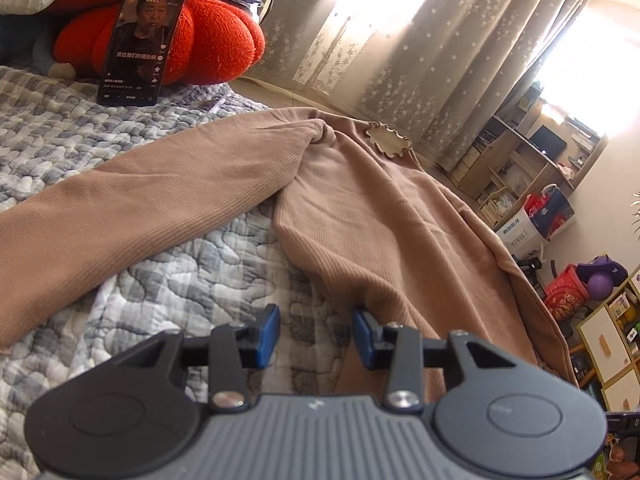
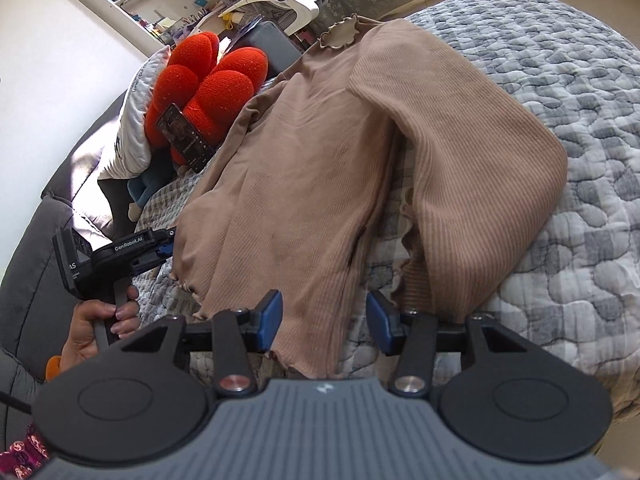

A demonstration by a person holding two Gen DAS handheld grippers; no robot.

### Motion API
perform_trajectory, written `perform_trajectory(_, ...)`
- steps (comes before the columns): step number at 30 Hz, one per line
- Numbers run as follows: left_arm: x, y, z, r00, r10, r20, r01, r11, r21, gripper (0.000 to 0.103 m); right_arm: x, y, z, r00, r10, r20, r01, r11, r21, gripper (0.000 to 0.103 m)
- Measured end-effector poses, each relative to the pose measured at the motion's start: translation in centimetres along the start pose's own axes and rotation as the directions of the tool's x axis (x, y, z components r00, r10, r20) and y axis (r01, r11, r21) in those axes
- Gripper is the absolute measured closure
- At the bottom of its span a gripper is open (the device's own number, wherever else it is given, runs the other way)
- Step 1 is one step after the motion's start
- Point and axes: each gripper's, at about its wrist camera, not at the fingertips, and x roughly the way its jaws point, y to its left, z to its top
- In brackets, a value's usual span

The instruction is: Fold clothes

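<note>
Jaws on both grippers are standing spread and empty: the right gripper (image 2: 324,322) is straddling the brown top's (image 2: 304,160) frilled hem on the bed (image 2: 580,128), the left gripper (image 1: 316,334) nosing its hem corner, collar lying far ahead.

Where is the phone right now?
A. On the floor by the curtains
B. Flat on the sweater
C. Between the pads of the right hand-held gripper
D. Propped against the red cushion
D: the phone stands tilted on the quilt, leaning back on the red cushion, clear of the sweater.
</note>
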Motion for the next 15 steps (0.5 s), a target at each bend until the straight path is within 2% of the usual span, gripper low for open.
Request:
perform_trajectory(2,0.6,0.6,-0.3,0.996,-0.090,-0.011,0.089,0.993,-0.083,0.069,0.2,0.0,0.0,1.000,0.003,0.011,-0.003,1.000,-0.003,0.053)
perform_trajectory(3,0.8,0.7,-0.5,0.993,-0.114,-0.005,0.113,0.987,-0.111,0.070,0.3,0.0,0.0,1.000,0.001,0.016,-0.001,1.000,-0.005,0.062)
perform_trajectory(4,0.9,0.7,-0.7,0.992,-0.126,0.007,0.126,0.984,-0.123,0.075,0.3,0.0,-0.1,1.000,-0.005,0.018,0.005,1.000,-0.007,0.078)
perform_trajectory(7,0.4,0.3,-1.1,0.986,-0.161,0.041,0.165,0.978,-0.127,0.097,0.4,-0.4,-0.1,0.999,-0.028,0.019,0.028,1.000,0.006,0.094)
perform_trajectory(8,0.1,0.1,-1.3,0.984,-0.173,0.051,0.178,0.976,-0.124,0.102,0.2,-0.6,0.0,0.999,-0.033,0.024,0.033,0.999,0.014,0.094)
perform_trajectory(9,-0.2,-0.1,-1.3,0.981,-0.182,0.061,0.188,0.975,-0.120,0.103,-0.1,-0.7,0.1,0.999,-0.038,0.037,0.038,0.999,0.018,0.094)
perform_trajectory(11,-1.1,-0.4,-1.3,0.978,-0.192,0.081,0.200,0.973,-0.112,0.103,-0.8,-0.9,0.2,0.997,-0.051,0.066,0.049,0.998,0.025,0.095)
perform_trajectory(15,-3.2,-1.0,-1.0,0.982,-0.164,0.095,0.171,0.983,-0.065,0.103,-2.5,-1.1,1.3,0.986,-0.085,0.143,0.083,0.996,0.019,0.095)
